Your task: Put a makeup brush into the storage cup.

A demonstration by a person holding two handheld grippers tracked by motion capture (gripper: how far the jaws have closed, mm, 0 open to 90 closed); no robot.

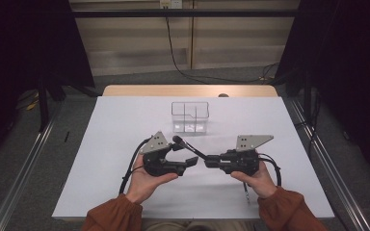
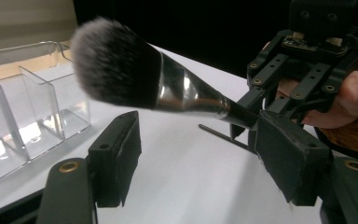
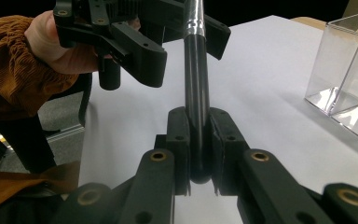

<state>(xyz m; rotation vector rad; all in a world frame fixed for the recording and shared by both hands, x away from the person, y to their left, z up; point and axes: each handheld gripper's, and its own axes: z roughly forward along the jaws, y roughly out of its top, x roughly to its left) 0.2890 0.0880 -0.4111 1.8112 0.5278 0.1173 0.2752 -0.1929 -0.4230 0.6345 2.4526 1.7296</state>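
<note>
Behind the held brush (image 1: 185,145), clear organizer (image 1: 190,116), white table (image 1: 115,125), path unobstructed

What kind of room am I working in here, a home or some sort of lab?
Most likely a lab or recording booth, not a home. A white-topped table stands alone between black curtains, metal rails run along the floor, and a cable hangs down the back wall. A clear organiser sits on the table.
</note>
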